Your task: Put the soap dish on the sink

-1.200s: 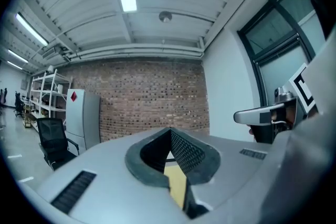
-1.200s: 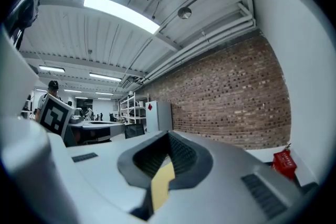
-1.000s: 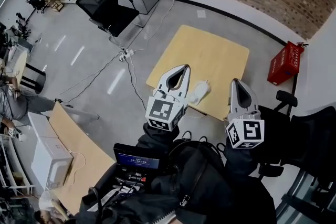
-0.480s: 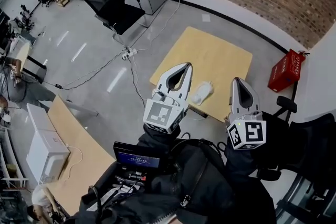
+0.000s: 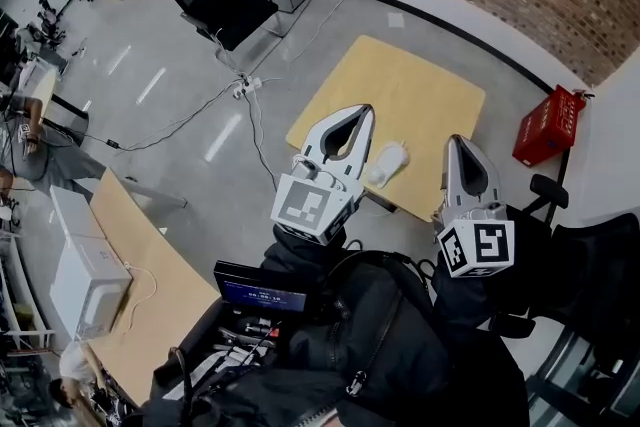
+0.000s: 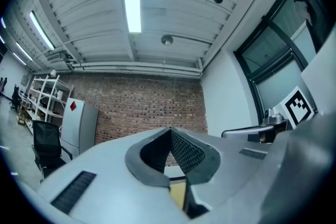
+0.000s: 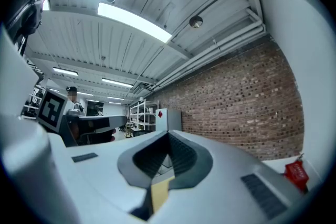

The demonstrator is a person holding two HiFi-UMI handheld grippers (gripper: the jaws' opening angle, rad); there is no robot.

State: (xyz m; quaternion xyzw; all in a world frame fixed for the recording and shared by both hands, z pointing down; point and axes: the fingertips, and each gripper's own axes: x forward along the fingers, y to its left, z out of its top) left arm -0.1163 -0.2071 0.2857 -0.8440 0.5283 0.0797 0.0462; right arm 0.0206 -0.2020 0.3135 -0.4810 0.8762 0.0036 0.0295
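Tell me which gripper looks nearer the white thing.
The left gripper; from the head view it lines up right beside the white thing, the right gripper farther off.

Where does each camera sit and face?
Head view: on the person's head, looking steeply down at the table; left gripper and right gripper show.
Left gripper view: on the left gripper, facing the brick wall past its shut jaws.
Right gripper view: on the right gripper, facing that wall and a red crate past shut jaws.
Shared: the brick wall, both gripper views.
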